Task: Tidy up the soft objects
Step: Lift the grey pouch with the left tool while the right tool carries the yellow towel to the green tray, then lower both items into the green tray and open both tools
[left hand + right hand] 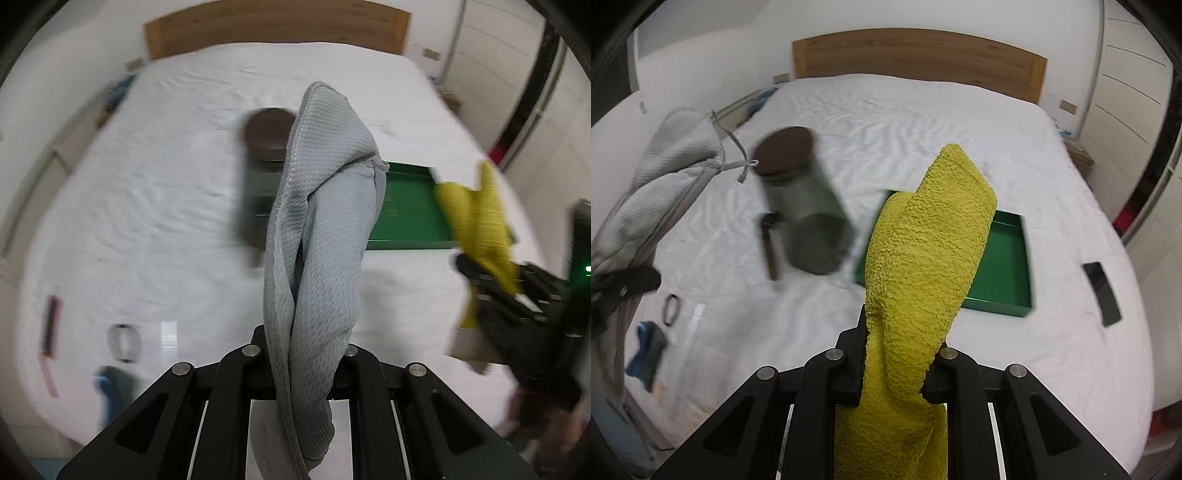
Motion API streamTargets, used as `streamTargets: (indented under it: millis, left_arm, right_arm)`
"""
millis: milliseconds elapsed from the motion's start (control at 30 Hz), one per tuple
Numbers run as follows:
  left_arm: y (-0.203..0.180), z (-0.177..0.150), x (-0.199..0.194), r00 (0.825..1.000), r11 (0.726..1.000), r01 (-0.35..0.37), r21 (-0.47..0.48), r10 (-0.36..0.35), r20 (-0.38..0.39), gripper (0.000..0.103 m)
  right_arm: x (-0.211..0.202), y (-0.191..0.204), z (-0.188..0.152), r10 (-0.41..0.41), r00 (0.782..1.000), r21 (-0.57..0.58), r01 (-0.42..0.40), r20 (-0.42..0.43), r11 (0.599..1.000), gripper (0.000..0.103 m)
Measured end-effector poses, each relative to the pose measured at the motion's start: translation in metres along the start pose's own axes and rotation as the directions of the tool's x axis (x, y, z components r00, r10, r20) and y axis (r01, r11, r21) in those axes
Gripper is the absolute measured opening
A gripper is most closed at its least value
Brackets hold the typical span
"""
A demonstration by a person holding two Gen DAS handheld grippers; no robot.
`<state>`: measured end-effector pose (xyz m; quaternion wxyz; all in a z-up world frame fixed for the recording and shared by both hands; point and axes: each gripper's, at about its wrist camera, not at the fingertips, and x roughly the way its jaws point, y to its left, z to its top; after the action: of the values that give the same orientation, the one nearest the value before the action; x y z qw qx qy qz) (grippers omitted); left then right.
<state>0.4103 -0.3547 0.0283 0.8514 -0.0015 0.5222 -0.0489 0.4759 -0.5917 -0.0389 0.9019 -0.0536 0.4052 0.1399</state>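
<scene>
My left gripper [304, 350] is shut on a grey waffle-weave cloth [325, 206] that stands up in front of its camera and hangs down between the fingers. That grey cloth [665, 173] also shows at the left edge of the right wrist view. My right gripper [899, 350] is shut on a yellow terry cloth [923, 251], which rises over the bed. The yellow cloth [480, 221] and the right gripper [491, 291] appear at the right of the left wrist view. An open green tray [1008, 266] lies on the white bed [923, 122], partly hidden behind the yellow cloth.
A tall dark jar with a brown lid [801, 199] stands on the bed left of the tray. A dark phone [1102, 293] lies near the bed's right edge. A ring-shaped band [670, 314], a blue-grey cloth [646, 354] and a red-edged strip [50, 343] lie at the left.
</scene>
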Motion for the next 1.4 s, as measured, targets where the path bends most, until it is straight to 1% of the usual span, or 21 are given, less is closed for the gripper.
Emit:
streamTargets:
  millis: [67, 167, 233, 300, 367, 400, 467, 567, 600, 667, 733, 767, 833, 1000, 1067, 1133, 1233, 1267, 1333, 1367, 1400]
  left_arm:
    - [-0.028, 0.013, 0.017, 0.999, 0.999, 0.037, -0.001, -0.037, 0.007, 0.009]
    - [-0.056, 0.036, 0.053, 0.998, 0.999, 0.048, 0.006, -0.048, 0.030, 0.009]
    - [-0.073, 0.059, 0.090, 0.999, 0.999, 0.039, -0.002, -0.039, 0.032, 0.009]
    - [-0.086, 0.078, 0.120, 0.999, 1.000, 0.000, 0.003, -0.001, 0.048, 0.009]
    - [-0.096, 0.099, 0.149, 0.999, 1.000, -0.009, -0.012, 0.010, 0.043, 0.009]
    - [-0.098, 0.111, 0.167, 0.999, 0.999, -0.036, -0.021, 0.036, 0.039, 0.009]
    - [-0.095, 0.125, 0.192, 0.998, 0.997, -0.054, -0.050, 0.056, 0.027, 0.009]
    - [-0.089, 0.143, 0.228, 0.993, 0.990, -0.113, -0.082, 0.115, 0.025, 0.009]
    - [-0.087, 0.145, 0.242, 0.992, 0.988, -0.124, -0.093, 0.127, 0.019, 0.009]
    - [-0.083, 0.147, 0.257, 0.989, 0.984, -0.147, -0.100, 0.149, 0.015, 0.009]
    - [-0.083, 0.151, 0.275, 0.989, 0.983, -0.150, -0.107, 0.149, -0.019, 0.009]
    - [-0.080, 0.152, 0.283, 0.989, 0.983, -0.146, -0.113, 0.142, -0.035, 0.009]
    - [-0.078, 0.152, 0.296, 0.985, 0.980, -0.169, -0.108, 0.165, -0.044, 0.009]
    - [-0.072, 0.153, 0.325, 0.980, 0.977, -0.186, -0.107, 0.176, -0.096, 0.010]
    - [-0.077, 0.154, 0.328, 0.978, 0.975, -0.192, -0.107, 0.182, -0.101, 0.011]
    - [-0.080, 0.153, 0.330, 0.975, 0.975, -0.204, -0.087, 0.195, -0.102, 0.011]
    - [-0.082, 0.151, 0.336, 0.973, 0.977, -0.202, -0.071, 0.192, -0.127, 0.013]
    - [-0.081, 0.151, 0.338, 0.972, 0.977, -0.202, -0.065, 0.193, -0.131, 0.013]
    - [-0.082, 0.150, 0.338, 0.972, 0.977, -0.209, -0.050, 0.201, -0.123, 0.014]
    - [-0.082, 0.150, 0.338, 0.972, 0.976, -0.211, -0.044, 0.205, -0.119, 0.017]
    - [-0.081, 0.150, 0.337, 0.972, 0.977, -0.210, -0.047, 0.203, -0.117, 0.019]
  right_arm:
    - [0.007, -0.022, 0.002, -0.022, 1.000, -0.008, 0.022, -0.002, 1.000, 0.016]
    - [0.030, -0.045, 0.012, -0.045, 0.999, -0.015, 0.045, 0.005, 0.999, 0.016]
    - [0.052, -0.056, 0.020, -0.050, 0.999, -0.014, 0.050, 0.013, 0.999, 0.016]
    - [0.079, -0.059, 0.027, -0.075, 0.997, -0.029, 0.076, 0.019, 0.997, 0.016]
    - [0.110, -0.059, 0.038, -0.082, 0.997, -0.044, 0.083, 0.013, 0.996, 0.016]
    - [0.122, -0.062, 0.042, -0.084, 0.996, -0.054, 0.085, 0.011, 0.995, 0.016]
    - [0.148, -0.064, 0.049, -0.092, 0.996, -0.066, 0.091, 0.000, 0.994, 0.016]
    - [0.188, -0.061, 0.057, -0.120, 0.993, -0.082, 0.118, -0.022, 0.990, 0.016]
    - [0.196, -0.063, 0.058, -0.128, 0.991, -0.086, 0.125, -0.029, 0.988, 0.016]
    - [0.216, -0.059, 0.062, -0.137, 0.990, -0.089, 0.133, -0.045, 0.987, 0.016]
    - [0.235, -0.048, 0.065, -0.153, 0.986, -0.108, 0.145, -0.060, 0.983, 0.017]
    - [0.236, -0.046, 0.062, -0.155, 0.986, -0.113, 0.147, -0.065, 0.983, 0.017]
    - [0.243, -0.039, 0.062, -0.155, 0.985, -0.122, 0.145, -0.077, 0.982, 0.017]
    - [0.260, -0.023, 0.065, -0.145, 0.985, -0.109, 0.134, -0.099, 0.985, 0.017]
    - [0.263, -0.020, 0.066, -0.138, 0.984, -0.105, 0.126, -0.111, 0.986, 0.018]
    - [0.264, -0.014, 0.066, -0.127, 0.984, -0.096, 0.116, -0.121, 0.989, 0.018]
    - [0.271, -0.010, 0.067, -0.125, 0.983, -0.093, 0.113, -0.135, 0.989, 0.019]
    - [0.267, -0.015, 0.067, -0.126, 0.982, -0.091, 0.114, -0.139, 0.989, 0.020]
    - [0.267, -0.009, 0.068, -0.126, 0.981, -0.087, 0.113, -0.150, 0.990, 0.023]
    - [0.271, -0.013, 0.070, -0.128, 0.980, -0.088, 0.116, -0.151, 0.989, 0.024]
    - [0.270, -0.009, 0.070, -0.126, 0.981, -0.086, 0.114, -0.150, 0.990, 0.030]
